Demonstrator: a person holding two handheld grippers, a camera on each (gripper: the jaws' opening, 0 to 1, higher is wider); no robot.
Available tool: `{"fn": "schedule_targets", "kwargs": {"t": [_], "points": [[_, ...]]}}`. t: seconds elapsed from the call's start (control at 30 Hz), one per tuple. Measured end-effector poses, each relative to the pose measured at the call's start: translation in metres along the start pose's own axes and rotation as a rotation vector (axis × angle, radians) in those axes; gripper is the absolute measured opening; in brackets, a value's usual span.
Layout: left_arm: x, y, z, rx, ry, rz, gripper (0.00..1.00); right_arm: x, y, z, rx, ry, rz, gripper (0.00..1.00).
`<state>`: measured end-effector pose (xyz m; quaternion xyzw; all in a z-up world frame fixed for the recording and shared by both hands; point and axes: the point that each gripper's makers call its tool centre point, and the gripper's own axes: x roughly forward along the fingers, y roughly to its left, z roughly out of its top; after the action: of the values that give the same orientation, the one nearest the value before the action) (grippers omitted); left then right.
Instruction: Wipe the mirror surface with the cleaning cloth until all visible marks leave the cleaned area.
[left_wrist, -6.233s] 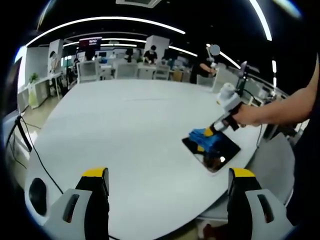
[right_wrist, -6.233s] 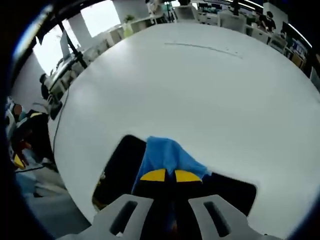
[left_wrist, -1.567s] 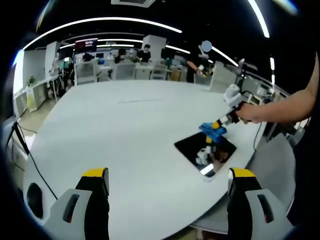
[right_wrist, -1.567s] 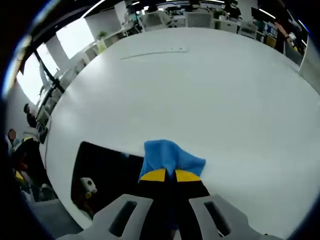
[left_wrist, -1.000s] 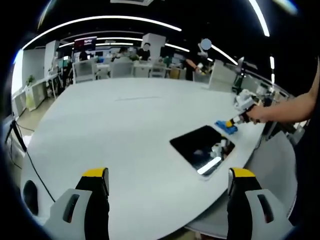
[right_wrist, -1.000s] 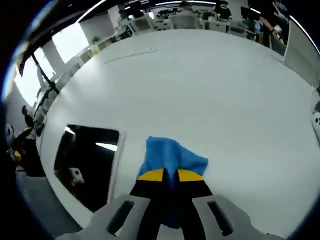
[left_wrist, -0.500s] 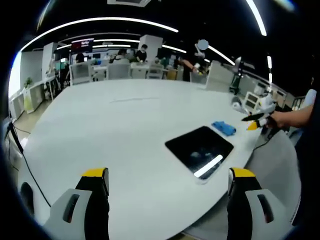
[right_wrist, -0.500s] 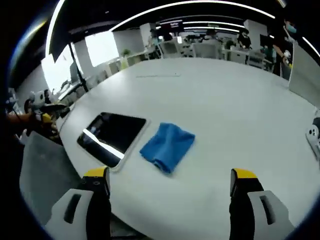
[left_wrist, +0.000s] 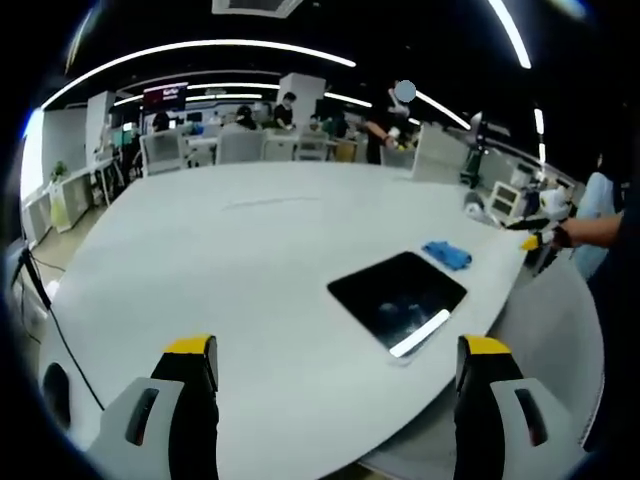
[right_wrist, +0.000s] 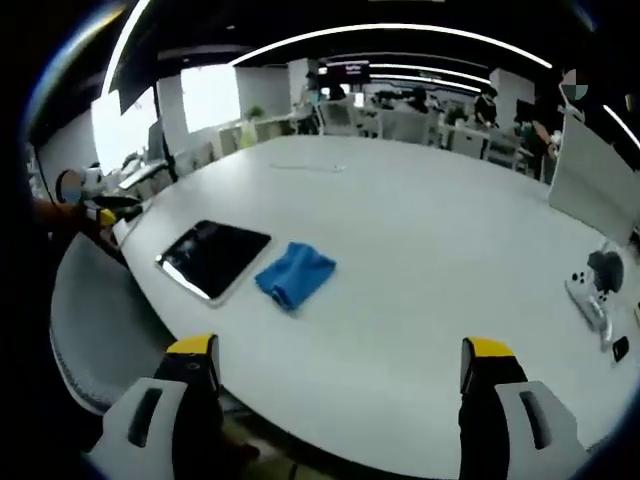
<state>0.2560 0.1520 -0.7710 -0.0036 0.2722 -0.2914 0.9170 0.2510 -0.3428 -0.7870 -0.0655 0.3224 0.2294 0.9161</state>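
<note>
Cloth (right_wrist: 294, 273) dropped beside mirror (right_wrist: 212, 256); R tool (right_wrist: 340, 400) open.

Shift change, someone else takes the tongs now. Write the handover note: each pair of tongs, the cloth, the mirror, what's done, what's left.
Left tongs: open, nothing held, back from the table.
Right tongs: open, nothing held, also pulled back.
Blue cleaning cloth: crumpled on the table right beside the mirror, released.
Mirror: flat near the table edge; its dark glass shows only ceiling reflections, though fine marks can't be judged from here.
Done: wiping appears finished, cloth set down.
Left: check the glass up close; rewipe if any mark shows.
</note>
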Motion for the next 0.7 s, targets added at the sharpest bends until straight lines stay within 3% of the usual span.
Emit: {"fn": "schedule_targets", "kwargs": {"t": [0.17, 0.3, 0.47, 0.53, 0.6, 0.7], "points": [[-0.001, -0.008, 0.005, 0.009, -0.013, 0.008, 1.00, 0.012, 0.028, 0.011, 0.009, -0.054, 0.099, 1.00], [-0.003, -0.011, 0.007, 0.022, -0.023, 0.026, 1.00, 0.016, 0.038, 0.017, -0.017, -0.067, 0.138, 1.00], [-0.006, -0.012, 0.005, 0.017, -0.039, 0.044, 1.00, 0.018, 0.037, 0.020, -0.024, -0.083, 0.154, 1.00], [-0.009, -0.013, 0.004, 0.013, -0.036, 0.045, 1.00, 0.016, 0.035, 0.019, 0.014, -0.075, 0.149, 1.00], [-0.012, -0.013, 0.007, 0.025, -0.055, 0.050, 1.00, 0.015, 0.035, 0.025, 0.018, -0.109, 0.149, 1.00], [-0.014, -0.009, 0.005, 0.009, -0.054, 0.064, 1.00, 0.017, 0.035, 0.018, 0.017, -0.077, 0.147, 1.00]]}}
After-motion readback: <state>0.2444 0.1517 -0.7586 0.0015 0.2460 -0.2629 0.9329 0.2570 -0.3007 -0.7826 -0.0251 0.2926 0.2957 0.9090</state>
